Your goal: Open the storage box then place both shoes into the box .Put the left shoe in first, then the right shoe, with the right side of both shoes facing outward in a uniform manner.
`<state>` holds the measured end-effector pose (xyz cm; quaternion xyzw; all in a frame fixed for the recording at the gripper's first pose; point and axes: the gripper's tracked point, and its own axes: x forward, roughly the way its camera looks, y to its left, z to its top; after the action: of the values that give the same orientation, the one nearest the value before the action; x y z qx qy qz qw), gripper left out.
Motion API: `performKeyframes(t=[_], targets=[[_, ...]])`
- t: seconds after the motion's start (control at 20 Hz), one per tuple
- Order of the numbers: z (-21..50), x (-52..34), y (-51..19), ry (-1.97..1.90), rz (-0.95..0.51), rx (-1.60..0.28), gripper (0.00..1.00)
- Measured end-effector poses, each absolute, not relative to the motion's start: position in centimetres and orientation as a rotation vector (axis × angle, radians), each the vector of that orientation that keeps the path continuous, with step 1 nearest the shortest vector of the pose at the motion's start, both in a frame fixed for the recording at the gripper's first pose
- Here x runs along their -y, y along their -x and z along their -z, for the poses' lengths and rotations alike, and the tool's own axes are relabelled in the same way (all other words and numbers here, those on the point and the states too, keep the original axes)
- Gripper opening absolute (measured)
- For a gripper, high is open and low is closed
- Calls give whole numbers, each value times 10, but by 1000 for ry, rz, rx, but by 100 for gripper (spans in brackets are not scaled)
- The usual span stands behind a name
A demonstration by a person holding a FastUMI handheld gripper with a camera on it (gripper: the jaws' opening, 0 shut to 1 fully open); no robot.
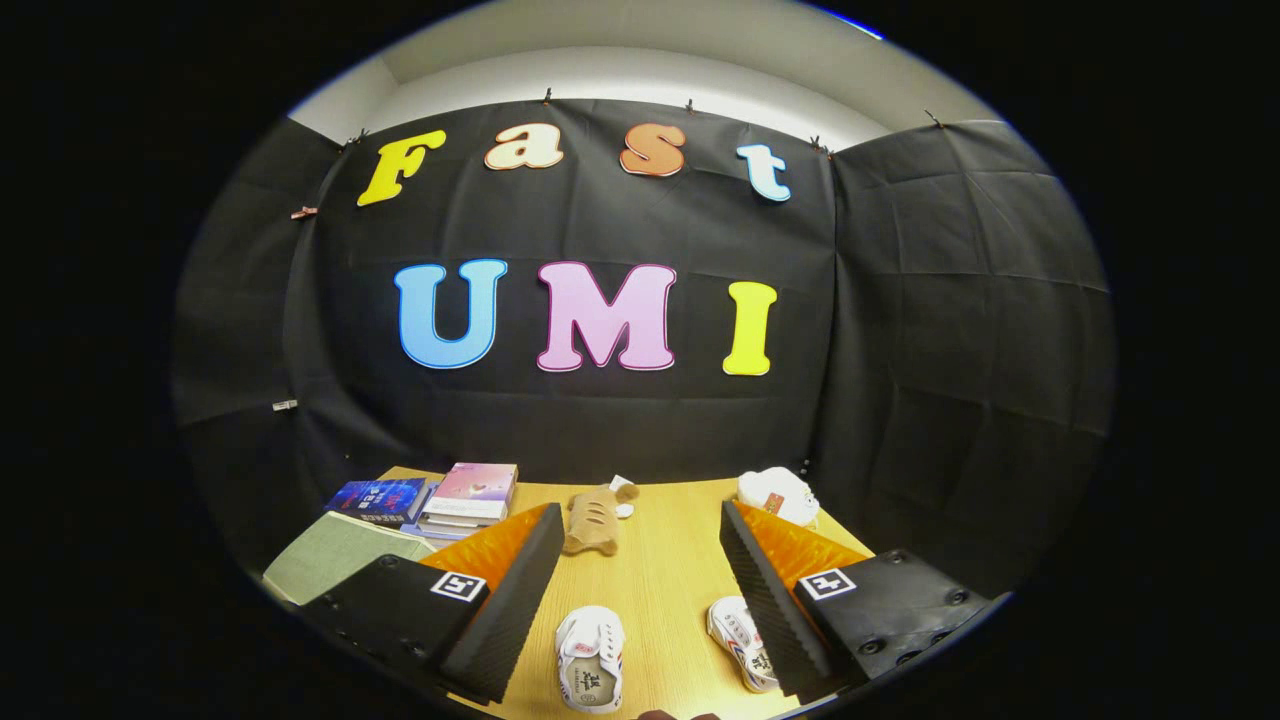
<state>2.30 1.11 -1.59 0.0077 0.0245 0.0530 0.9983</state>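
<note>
Recording booth: black cloth wall (900, 330), wooden table (665, 580), books (468, 495)

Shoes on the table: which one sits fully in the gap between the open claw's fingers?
The shoe nearer the claw's left finger; it lies clear between the fingers. The other shoe is partly hidden behind the right finger.

1. Handheld two-finger gripper (635, 560): fingers spread wide, nothing between pads.
2. Ribbed pads (510, 610) face inward, angled fwd/down.
3. Held above surface, no contact w/ anything.

Two small white shoes (590, 657) (738, 638) lie apart on the wooden table (660, 570).
</note>
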Motion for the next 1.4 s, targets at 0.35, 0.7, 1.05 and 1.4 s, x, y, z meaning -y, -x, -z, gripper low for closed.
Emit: performKeyframes(t=[0.35,0.7,1.05,1.4], targets=[[46,-57,-29,-88,-345,-164,98],[101,-133,-8,-265,-729,-396,99],[187,-198,49,-362,-1105,-782,99],[217,-240,83,-545,-1310,-1050,98]])
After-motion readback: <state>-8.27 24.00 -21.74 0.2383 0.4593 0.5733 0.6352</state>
